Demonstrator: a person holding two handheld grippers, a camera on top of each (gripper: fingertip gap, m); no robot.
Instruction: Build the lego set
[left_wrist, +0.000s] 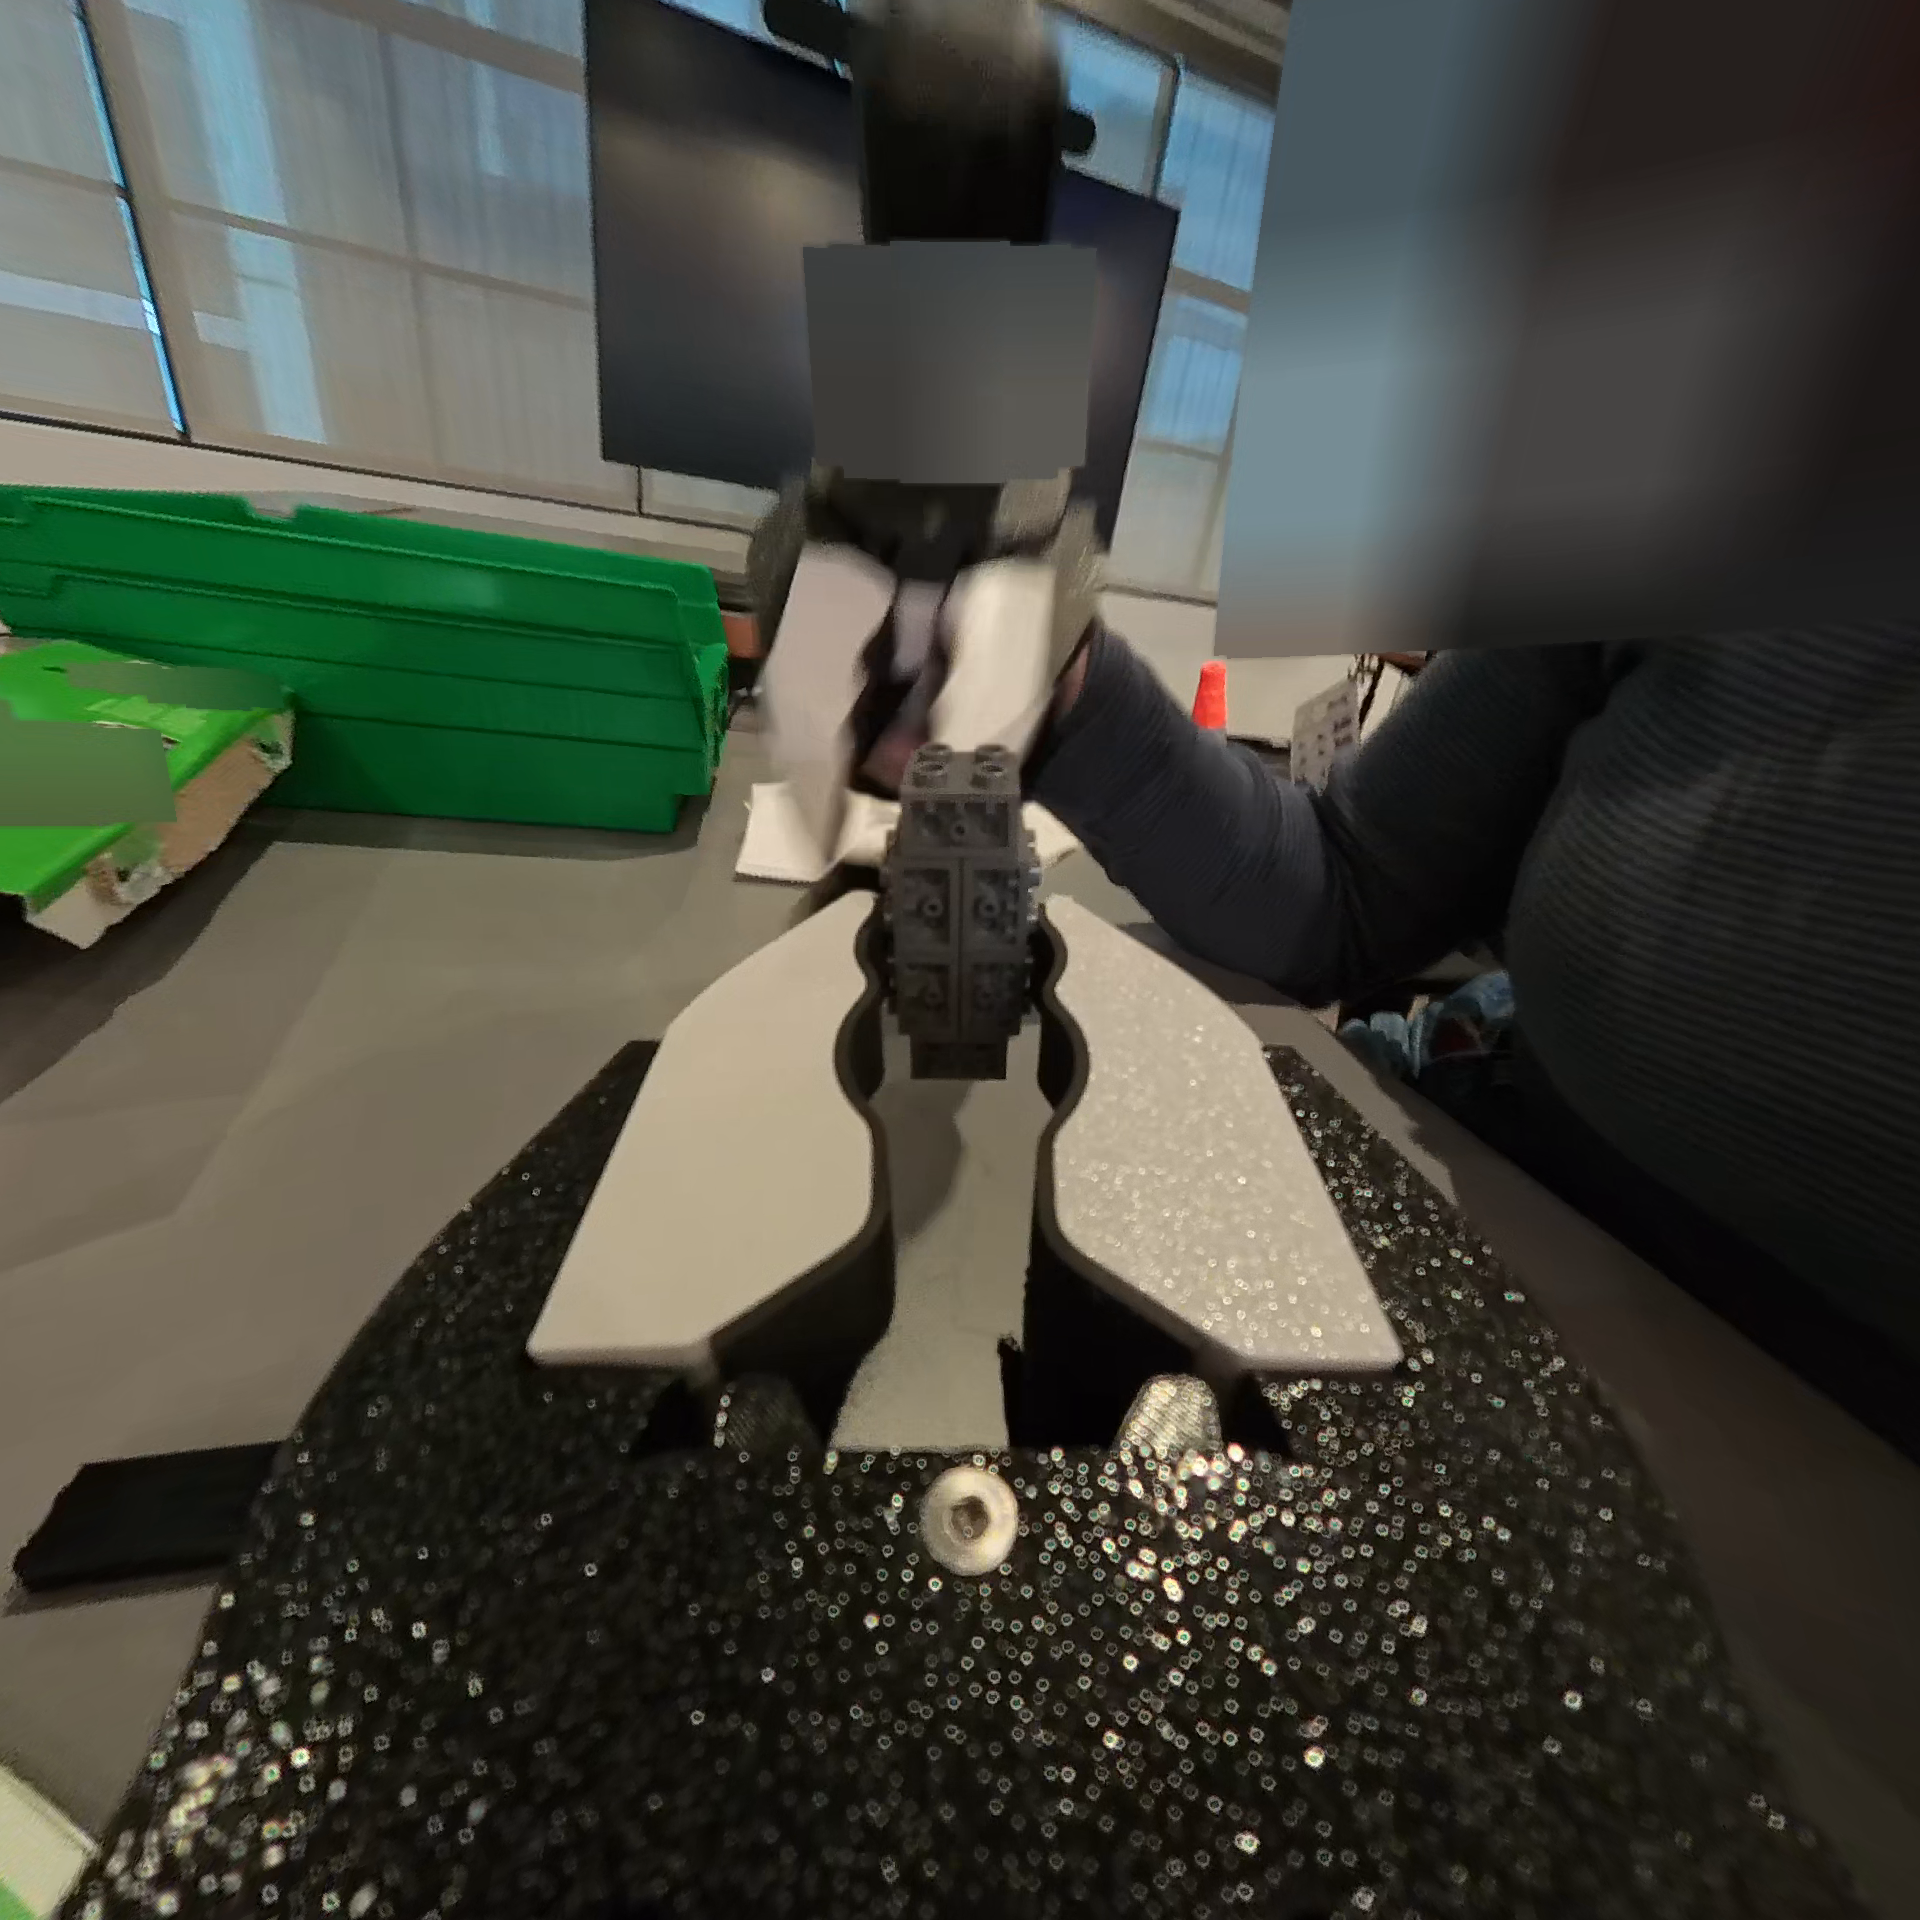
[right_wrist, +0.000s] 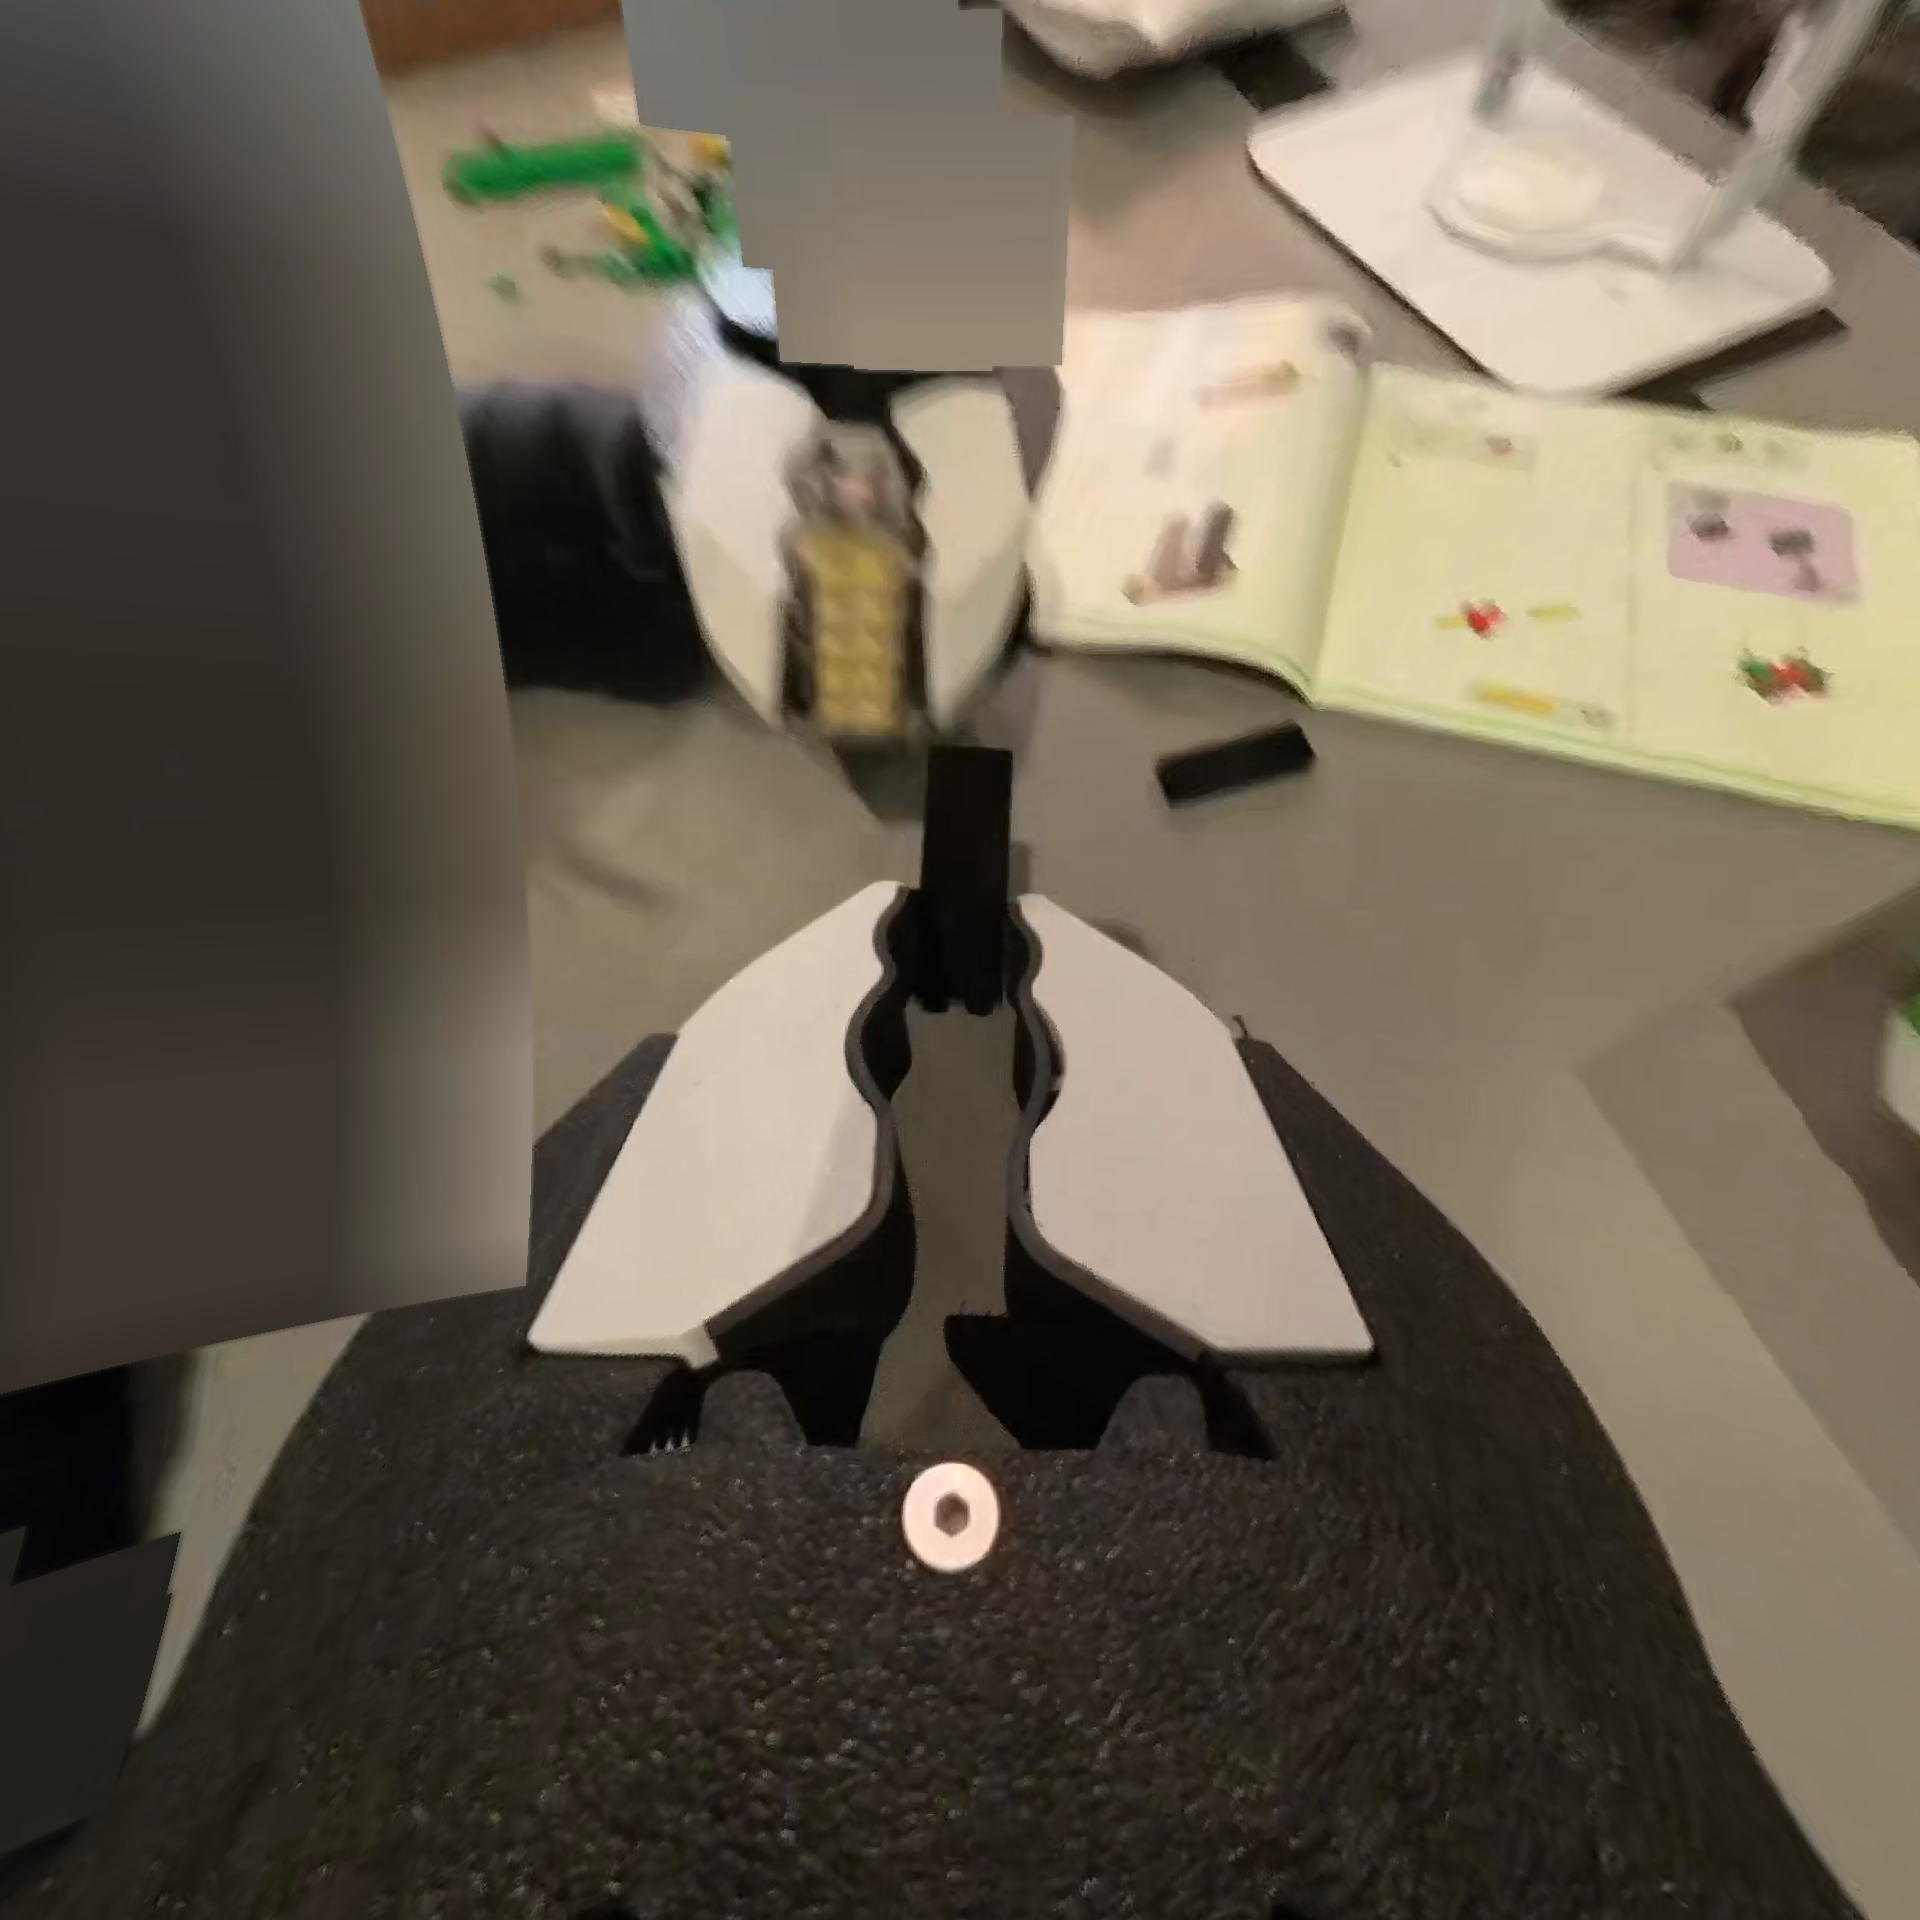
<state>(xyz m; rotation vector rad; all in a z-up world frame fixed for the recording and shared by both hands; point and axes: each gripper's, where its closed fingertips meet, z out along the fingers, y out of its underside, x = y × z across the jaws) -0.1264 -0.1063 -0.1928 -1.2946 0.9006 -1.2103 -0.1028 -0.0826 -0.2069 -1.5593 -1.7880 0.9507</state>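
My left gripper (left_wrist: 961, 940) is shut on a dark grey lego assembly (left_wrist: 961, 914), a stack of studded bricks held upright above the grey table. The same assembly shows in the right wrist view (right_wrist: 857, 613), with a yellow underside, between the left gripper's white fingers (right_wrist: 743, 540). My right gripper (right_wrist: 961, 935) is shut on a long black lego piece (right_wrist: 966, 842) that points at the assembly, just short of it. In the left wrist view the right gripper (left_wrist: 914, 686) is blurred right behind the assembly.
Stacked green trays (left_wrist: 416, 675) and a green box (left_wrist: 125, 769) lie at the left. An open instruction booklet (right_wrist: 1507, 551), a loose black brick (right_wrist: 1234, 764), a white stand base (right_wrist: 1538, 229) and a pile of green pieces (right_wrist: 582, 208) lie on the table (right_wrist: 1351, 987). A person's sleeve (left_wrist: 1247, 842) is at right.
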